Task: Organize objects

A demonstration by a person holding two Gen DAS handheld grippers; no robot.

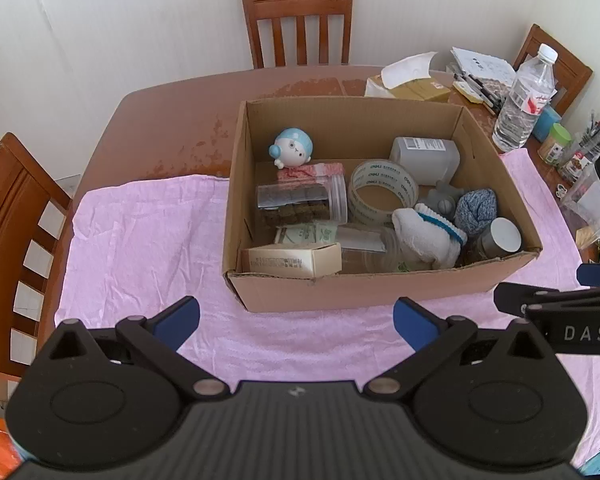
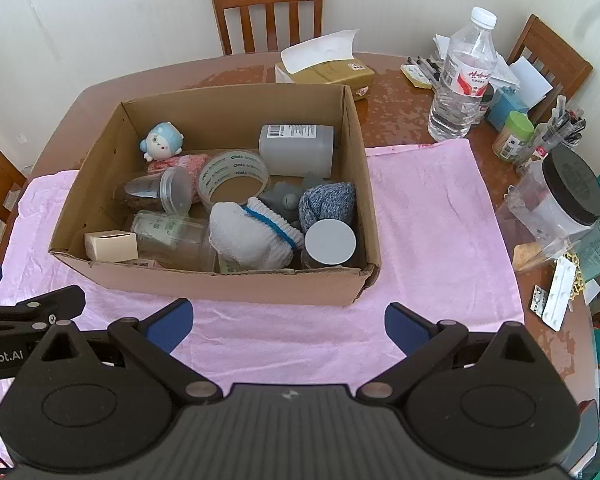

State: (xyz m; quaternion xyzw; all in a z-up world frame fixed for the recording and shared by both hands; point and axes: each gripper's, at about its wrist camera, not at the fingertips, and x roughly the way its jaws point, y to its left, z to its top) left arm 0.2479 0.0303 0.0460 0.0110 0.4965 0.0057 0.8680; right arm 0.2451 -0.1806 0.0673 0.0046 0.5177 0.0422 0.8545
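An open cardboard box [image 1: 340,292] [image 2: 204,286] stands on a pink towel [image 1: 140,240] [image 2: 432,208]. Inside lie a blue-and-white toy figure [image 1: 292,152] [image 2: 162,140], a tape roll [image 1: 382,192] [image 2: 234,178], a grey bottle [image 1: 424,154] [image 2: 298,150], clear jars [image 1: 300,200] [image 2: 160,192], a small carton [image 1: 294,260] [image 2: 110,246], white socks [image 1: 428,236] [image 2: 252,236], a blue knit ball [image 1: 476,208] [image 2: 328,200] and a white-lidded jar [image 1: 504,236] [image 2: 330,244]. My left gripper [image 1: 296,322] hovers open before the box's near wall. My right gripper [image 2: 288,326] is open beside it, holding nothing.
A water bottle [image 1: 524,100] [image 2: 462,80], tissue box [image 1: 412,84] [image 2: 328,70], pens [image 2: 556,128], a green-capped jar [image 2: 514,134] and a black-lidded jar [image 2: 568,196] crowd the table's right side. Wooden chairs [image 1: 298,20] [image 2: 266,4] surround the brown table [image 1: 172,120].
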